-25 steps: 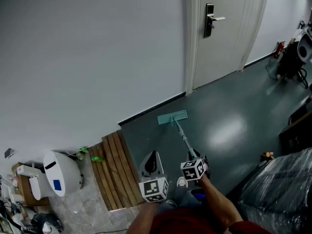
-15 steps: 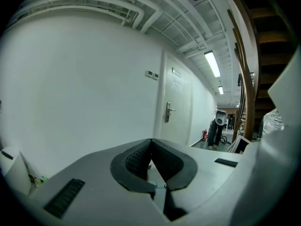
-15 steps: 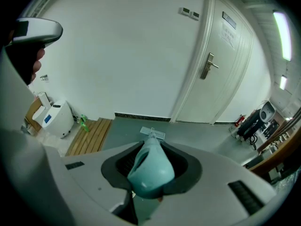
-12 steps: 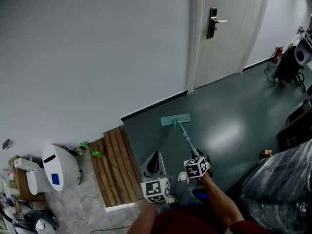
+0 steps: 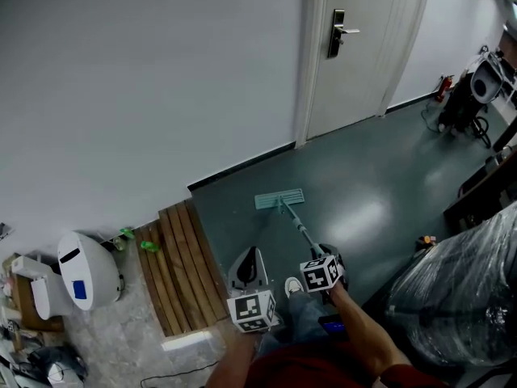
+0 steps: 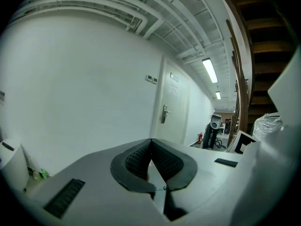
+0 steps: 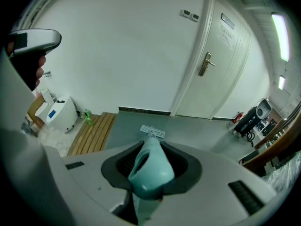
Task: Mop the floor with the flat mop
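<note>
The flat mop's pale teal head (image 5: 279,199) lies on the dark green floor (image 5: 380,184) close to the white wall, also visible as the mop head (image 7: 152,132). Its thin pole (image 5: 299,226) slants back to my right gripper (image 5: 321,270). That gripper (image 7: 149,169) is shut on the teal mop handle (image 7: 151,166), which fills the gap between the jaws. My left gripper (image 5: 249,280) is held beside it, clear of the mop. In the left gripper view the left gripper (image 6: 151,161) is shut, pads meeting with nothing between them.
A wooden slat platform (image 5: 171,265) borders the floor on the left, with a white toilet (image 5: 79,270) and clutter beyond. A white door (image 5: 355,47) stands ahead. A plastic-wrapped bulk (image 5: 452,297) sits at right, equipment (image 5: 464,95) at far right.
The mop head has slid slightly left and nearer along the floor with the right gripper's pull. The view has shifted left. Both grippers keep their states.
</note>
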{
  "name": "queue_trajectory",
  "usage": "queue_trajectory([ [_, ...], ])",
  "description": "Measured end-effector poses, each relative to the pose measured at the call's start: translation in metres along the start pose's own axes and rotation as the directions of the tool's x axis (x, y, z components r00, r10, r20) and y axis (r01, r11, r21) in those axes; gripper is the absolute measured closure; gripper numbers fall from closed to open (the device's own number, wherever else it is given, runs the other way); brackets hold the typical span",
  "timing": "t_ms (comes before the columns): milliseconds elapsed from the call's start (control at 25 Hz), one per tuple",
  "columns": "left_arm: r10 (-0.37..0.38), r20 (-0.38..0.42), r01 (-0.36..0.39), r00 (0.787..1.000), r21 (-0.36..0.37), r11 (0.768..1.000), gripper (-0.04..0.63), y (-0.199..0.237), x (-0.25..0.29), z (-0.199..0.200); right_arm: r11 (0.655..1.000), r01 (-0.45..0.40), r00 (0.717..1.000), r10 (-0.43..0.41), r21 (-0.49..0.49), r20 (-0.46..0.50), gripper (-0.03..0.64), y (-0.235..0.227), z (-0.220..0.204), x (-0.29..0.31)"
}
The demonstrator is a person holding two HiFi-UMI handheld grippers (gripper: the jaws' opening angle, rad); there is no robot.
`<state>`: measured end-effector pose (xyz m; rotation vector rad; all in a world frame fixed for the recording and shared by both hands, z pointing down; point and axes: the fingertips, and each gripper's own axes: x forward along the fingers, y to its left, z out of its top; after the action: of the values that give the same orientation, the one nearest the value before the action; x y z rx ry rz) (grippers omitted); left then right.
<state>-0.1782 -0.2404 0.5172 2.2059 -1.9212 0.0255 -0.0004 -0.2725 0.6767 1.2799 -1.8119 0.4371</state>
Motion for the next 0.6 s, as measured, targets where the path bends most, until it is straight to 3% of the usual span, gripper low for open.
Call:
queue_trajectory([
  [600,0.046,0.008,-0.046,0.999,0.046,0.998,0.581,-0.092,-0.063,-0.005,0.998,-0.043,0.999,0.044,-0.052,0.007,0.503,-0.026,-0.084,-0.054],
])
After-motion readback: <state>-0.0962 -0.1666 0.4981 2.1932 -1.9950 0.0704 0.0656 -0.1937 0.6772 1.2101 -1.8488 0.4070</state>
